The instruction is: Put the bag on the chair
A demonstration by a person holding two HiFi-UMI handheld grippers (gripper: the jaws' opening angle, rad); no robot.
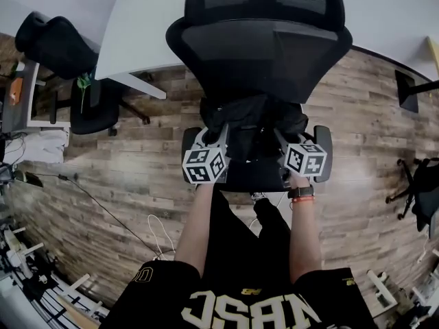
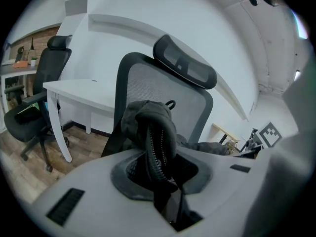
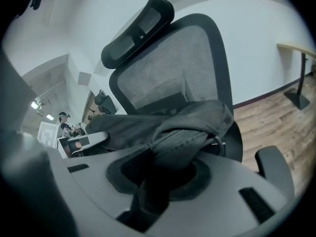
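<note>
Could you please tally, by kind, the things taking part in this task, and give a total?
Grippers: 2 (left gripper, right gripper)
Black bag: 1
Office chair: 1
Total: 4

Bag (image 1: 252,123): black woven cloth, matt, soft and creased; its zip (image 2: 155,148) shows coarse dark teeth.
Chair (image 1: 260,53): back of grey see-through mesh (image 3: 173,73) in a smooth matt black plastic frame; armrest pad (image 3: 274,169), at 4 o'clock in the right gripper view, is matt black.
Floor (image 1: 130,177): brown-grey wood planks, grainy, low sheen.
Desk (image 1: 137,26), at 10 o'clock of the chair: smooth white top, faint gloss.
Left gripper (image 2: 165,191) and right gripper (image 3: 150,191): smooth matt grey plastic shells.
Marker cubes (image 1: 204,164): matt black-and-white print.
</note>
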